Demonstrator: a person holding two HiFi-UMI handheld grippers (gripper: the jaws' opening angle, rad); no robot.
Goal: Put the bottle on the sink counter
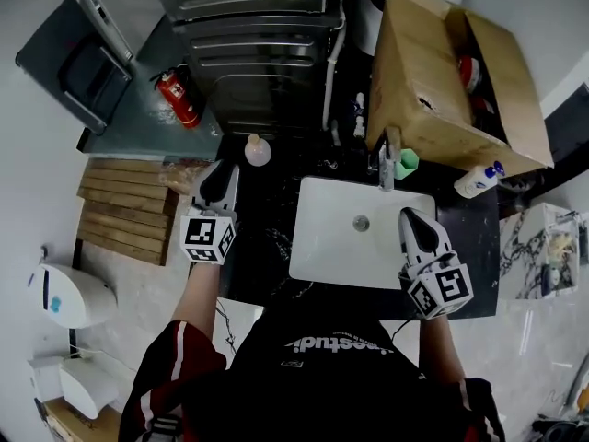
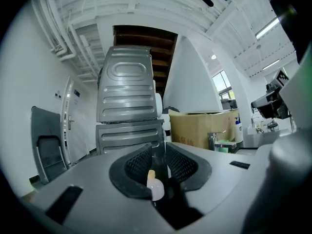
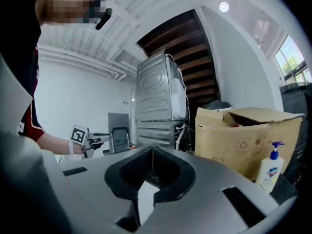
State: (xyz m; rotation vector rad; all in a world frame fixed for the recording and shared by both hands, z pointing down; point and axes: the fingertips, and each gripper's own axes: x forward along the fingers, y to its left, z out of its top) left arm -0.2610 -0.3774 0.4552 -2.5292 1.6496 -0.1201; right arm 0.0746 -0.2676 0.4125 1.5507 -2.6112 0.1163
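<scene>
On the black counter (image 1: 262, 256) beside the sink (image 1: 322, 247), a small pink bottle (image 1: 258, 150), likely light and slick, stands just ahead of the narrowly parted left tongs (image 1: 221, 168), its body the surest hold; right tongs (image 1: 412, 215) closed, empty.

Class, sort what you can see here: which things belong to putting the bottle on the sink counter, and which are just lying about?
Part of the job:
- pink bottle
- sink counter
- left gripper

Just lying about:
- cardboard box
- fire extinguisher
- pump soap bottle
- green cup
- wooden pallet
</scene>
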